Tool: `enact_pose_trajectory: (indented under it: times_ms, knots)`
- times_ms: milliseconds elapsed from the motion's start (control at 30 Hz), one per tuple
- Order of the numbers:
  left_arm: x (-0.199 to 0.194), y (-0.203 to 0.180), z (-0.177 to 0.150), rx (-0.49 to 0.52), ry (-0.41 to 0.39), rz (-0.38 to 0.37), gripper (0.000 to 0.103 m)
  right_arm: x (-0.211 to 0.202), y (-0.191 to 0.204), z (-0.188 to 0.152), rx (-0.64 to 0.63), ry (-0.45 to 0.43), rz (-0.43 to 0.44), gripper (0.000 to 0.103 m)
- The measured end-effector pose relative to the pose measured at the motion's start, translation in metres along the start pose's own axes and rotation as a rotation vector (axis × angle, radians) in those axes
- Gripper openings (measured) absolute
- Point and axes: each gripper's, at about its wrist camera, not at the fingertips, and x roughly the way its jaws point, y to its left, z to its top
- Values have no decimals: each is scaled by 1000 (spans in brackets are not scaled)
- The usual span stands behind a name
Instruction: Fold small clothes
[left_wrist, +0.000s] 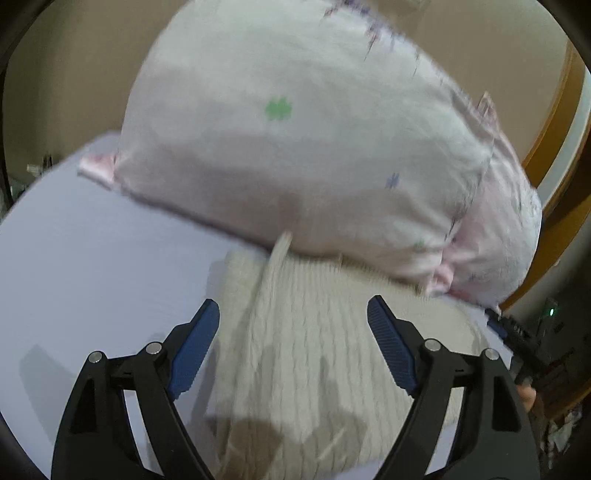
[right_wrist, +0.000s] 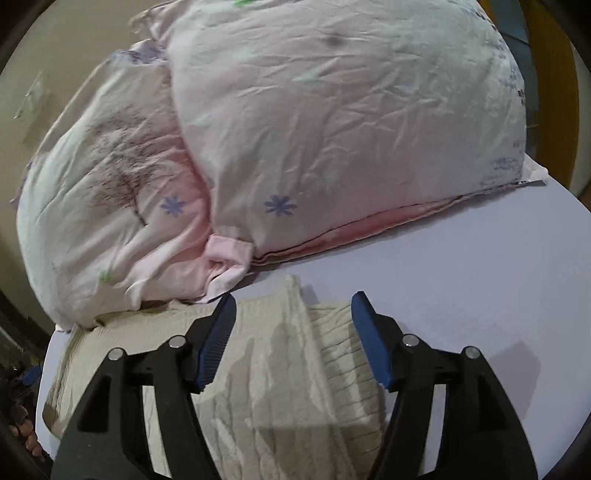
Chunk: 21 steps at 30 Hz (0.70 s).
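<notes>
Left gripper wide open, empty, above the cream knit garment. Right gripper also wide open, empty, over the same garment. Garment lies flat on the lavender sheet, long axis near-to-far, far edge touching the pillows. Both point forward and down; neither clearly nearer.

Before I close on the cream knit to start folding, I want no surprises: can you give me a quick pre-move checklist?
1. Left gripper open: ok.
2. Right gripper open: ok.
3. Both hold nothing: ok.
4. Cream knit garment lying on the lilac sheet: ok.
5. Garment clear of the floral pillows: not ok, its far edge reaches the pillows.
6. Garment fully spread: cannot tell.
</notes>
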Motion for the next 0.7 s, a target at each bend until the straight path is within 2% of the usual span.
enact_pose_trajectory:
  times_ms: [33,167,233,267,300,333,367,433,500,600,700]
  knots:
    - [6,3,-6,-4,46,15,82,1,0,-2,5,7,8,67]
    - [25,12,-23,-28,143,31,77,7,-7,-3,37,24,30,67]
    - [34,14,-29,-51,169,39,66,3,-14,-6,60,26,45,69]
    - [34,14,-32,-51,150,41,60,0,-19,-9,74,27,55,69]
    - [33,15,-33,-58,142,43,51,1,-22,-8,89,29,69,69]
    - [36,16,-34,-84,161,24,27,1,-24,-9,102,31,84,69]
    - [39,25,-36,-166,177,-41,21,1,-26,-8,114,31,97,70]
    - [38,32,-35,-257,174,-113,17,-4,-30,-8,132,27,124,70]
    - [32,22,-30,-275,145,-187,16,-11,-36,-6,150,12,151,70]
    - [12,-29,-15,-230,68,-340,16,-18,-41,0,172,-15,184,70]
    - [11,-112,-3,-132,36,-518,16,-32,-52,7,209,-62,213,69]
